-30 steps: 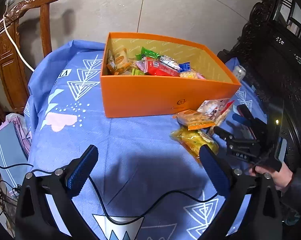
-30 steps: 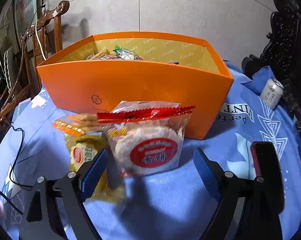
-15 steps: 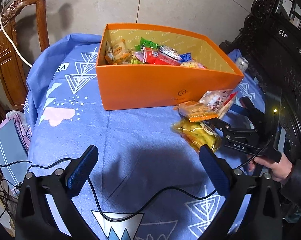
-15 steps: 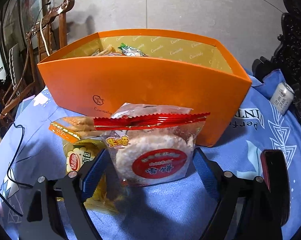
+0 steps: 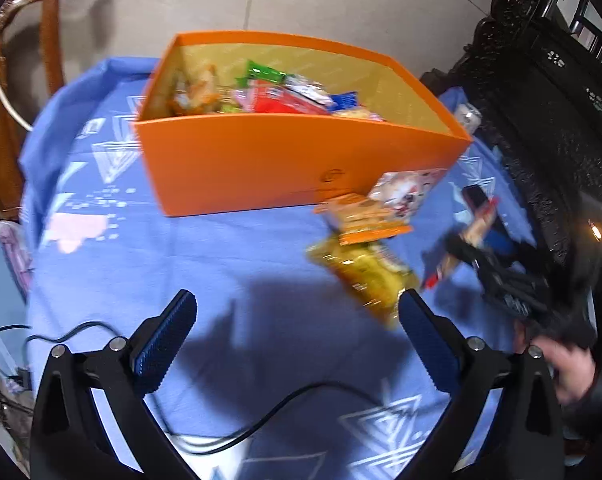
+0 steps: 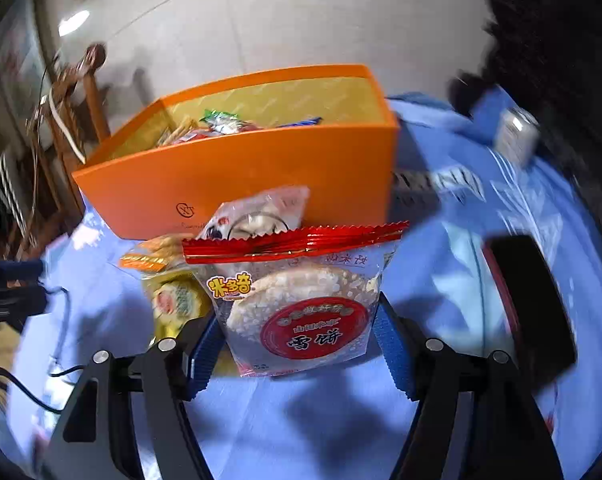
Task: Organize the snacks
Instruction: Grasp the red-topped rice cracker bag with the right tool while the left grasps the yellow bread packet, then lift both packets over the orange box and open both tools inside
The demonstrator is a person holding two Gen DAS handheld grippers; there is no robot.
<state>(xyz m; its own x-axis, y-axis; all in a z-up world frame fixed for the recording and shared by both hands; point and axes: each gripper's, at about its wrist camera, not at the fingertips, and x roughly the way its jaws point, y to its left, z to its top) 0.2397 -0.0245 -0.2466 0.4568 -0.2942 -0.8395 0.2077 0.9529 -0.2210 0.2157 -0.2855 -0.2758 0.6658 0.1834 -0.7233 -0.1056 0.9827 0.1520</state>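
Since a second ago your right gripper [image 6: 297,344] has closed in on the rice cracker packet [image 6: 297,308] and raised it off the blue cloth; it was standing between spread fingers, and now both pads press its lower sides. The packet hangs upright in front of the orange box [image 6: 237,176], not yet over the rim. Your left gripper [image 5: 297,336] sits spread wide and holds nothing, low over the bench [image 5: 229,272].

Your hold is only on the soft bottom edge of a puffy bag, so a quick swing could let it slide out or tip forward, I judge. It could also clip the near wall of the box if you carry it in too low. Three snacks remain on the cloth: a yellow packet [image 5: 365,272], an orange biscuit packet [image 5: 361,220] and a pale packet [image 5: 405,192] against the box. A dark phone [image 6: 529,300] lies just beside your right finger; mind you don't knock it.
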